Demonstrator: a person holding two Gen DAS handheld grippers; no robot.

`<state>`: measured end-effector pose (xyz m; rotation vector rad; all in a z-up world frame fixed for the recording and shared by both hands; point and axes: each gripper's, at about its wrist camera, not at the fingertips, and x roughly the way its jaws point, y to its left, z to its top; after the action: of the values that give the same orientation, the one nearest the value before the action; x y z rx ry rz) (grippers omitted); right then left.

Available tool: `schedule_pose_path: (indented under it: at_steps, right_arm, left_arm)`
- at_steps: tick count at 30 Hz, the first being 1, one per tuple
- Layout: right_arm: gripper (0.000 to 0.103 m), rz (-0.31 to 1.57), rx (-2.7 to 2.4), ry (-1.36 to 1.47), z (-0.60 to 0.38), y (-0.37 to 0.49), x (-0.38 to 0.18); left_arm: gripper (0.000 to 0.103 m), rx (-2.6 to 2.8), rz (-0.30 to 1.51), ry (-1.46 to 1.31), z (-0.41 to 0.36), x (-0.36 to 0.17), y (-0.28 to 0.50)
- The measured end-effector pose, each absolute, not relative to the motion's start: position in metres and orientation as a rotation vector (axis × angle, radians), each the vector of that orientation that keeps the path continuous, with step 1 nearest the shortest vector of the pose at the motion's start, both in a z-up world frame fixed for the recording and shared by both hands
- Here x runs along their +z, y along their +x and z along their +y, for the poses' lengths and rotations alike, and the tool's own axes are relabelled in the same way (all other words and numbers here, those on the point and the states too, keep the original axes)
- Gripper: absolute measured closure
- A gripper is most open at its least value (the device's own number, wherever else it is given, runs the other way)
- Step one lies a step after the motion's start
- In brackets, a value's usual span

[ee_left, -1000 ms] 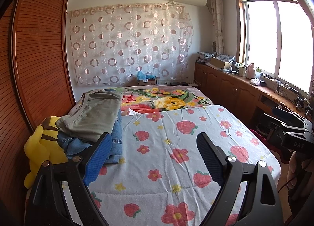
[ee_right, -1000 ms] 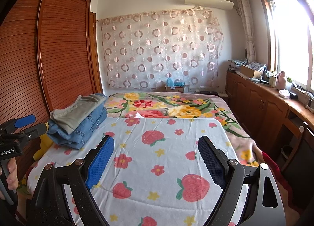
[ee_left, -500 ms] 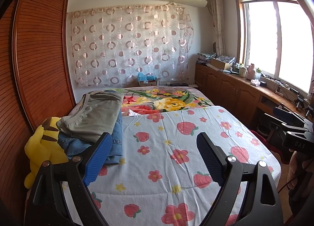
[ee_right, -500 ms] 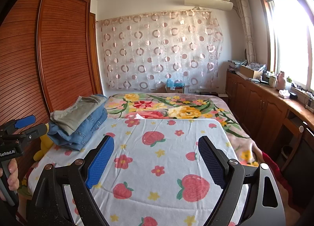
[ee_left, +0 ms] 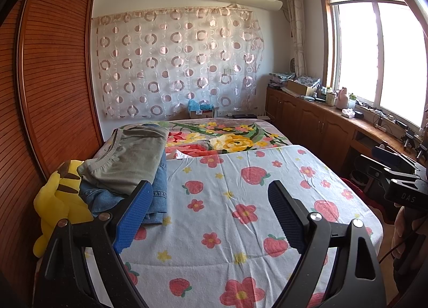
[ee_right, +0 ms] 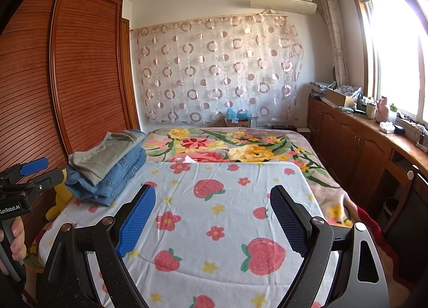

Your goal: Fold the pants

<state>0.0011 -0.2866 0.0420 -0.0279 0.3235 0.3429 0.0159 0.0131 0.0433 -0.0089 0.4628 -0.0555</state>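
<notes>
A stack of folded pants lies at the left edge of the bed: grey-green pants [ee_left: 128, 158] on top of blue jeans [ee_left: 157, 195]. The stack also shows in the right wrist view, grey-green pants [ee_right: 104, 155] over jeans [ee_right: 115, 177]. My left gripper [ee_left: 208, 214] is open and empty above the strawberry-print sheet [ee_left: 240, 214], just right of the stack. My right gripper [ee_right: 212, 219] is open and empty over the sheet [ee_right: 214, 201], right of and nearer than the stack. Each gripper shows at the edge of the other's view.
A yellow plush toy [ee_left: 56, 198] sits between the stack and the wooden wardrobe [ee_left: 53, 94]. A floral blanket [ee_left: 227, 137] covers the far half of the bed. Wooden cabinets [ee_left: 321, 123] with clutter run along the right under the window.
</notes>
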Motion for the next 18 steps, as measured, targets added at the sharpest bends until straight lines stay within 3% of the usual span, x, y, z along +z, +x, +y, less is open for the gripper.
schedule_pose_path:
  at_steps: [18]
  right_arm:
    - [0.014,0.319,0.339,-0.022,-0.2853,0.001,0.0433]
  left_arm:
    - [0.015,-0.056,0.461,-0.008,0.0138,0.042,0.0155]
